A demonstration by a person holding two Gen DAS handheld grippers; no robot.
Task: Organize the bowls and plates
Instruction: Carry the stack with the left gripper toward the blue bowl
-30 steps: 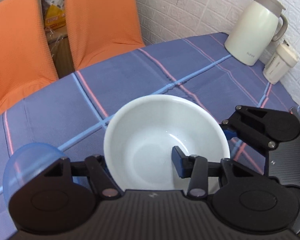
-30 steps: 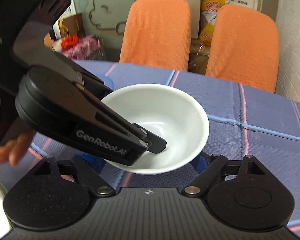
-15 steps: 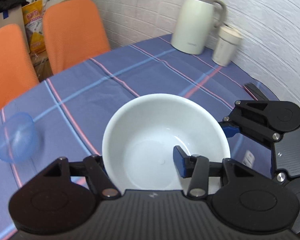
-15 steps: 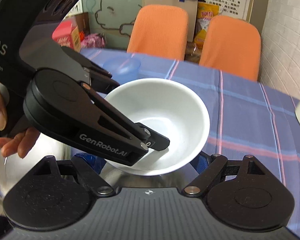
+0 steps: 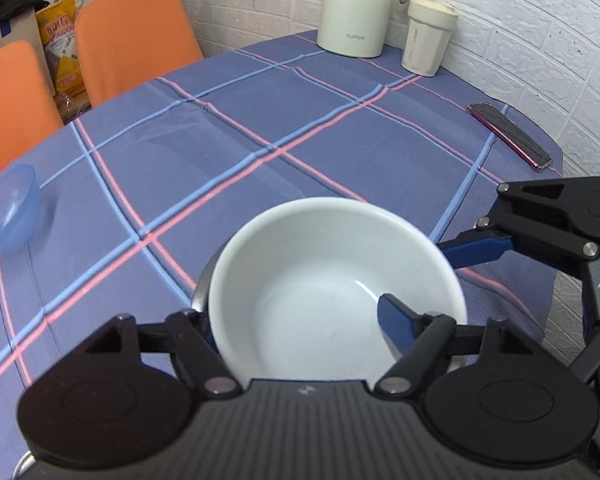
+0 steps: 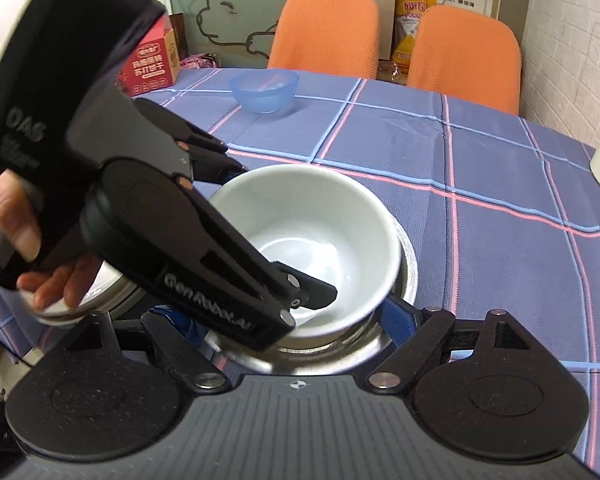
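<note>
A white bowl (image 5: 320,280) tilts over a steel bowl (image 6: 409,264) near the table's front edge. Only a sliver of the steel rim (image 5: 201,286) shows in the left wrist view. My left gripper (image 5: 300,320) is shut on the white bowl's wall, with one finger (image 6: 316,294) inside and the other outside. My right gripper (image 6: 284,316) stands open, its blue fingers (image 6: 396,316) flanking the underside of the two bowls; one finger (image 5: 476,248) lies beside the white rim. A small blue bowl (image 6: 265,90) sits apart at the far side.
A cream thermos (image 5: 358,4), a lidded cup (image 5: 428,36) and a phone (image 5: 508,136) stand along the brick wall. Two orange chairs (image 6: 464,52) are behind the table. Under the person's hand (image 6: 56,280) is another steel dish (image 6: 60,314).
Both grippers carried the white bowl away from the blue bowl, toward the table's front. It now hangs low over a steel bowl that came into view beneath it. Both grips look unchanged.
</note>
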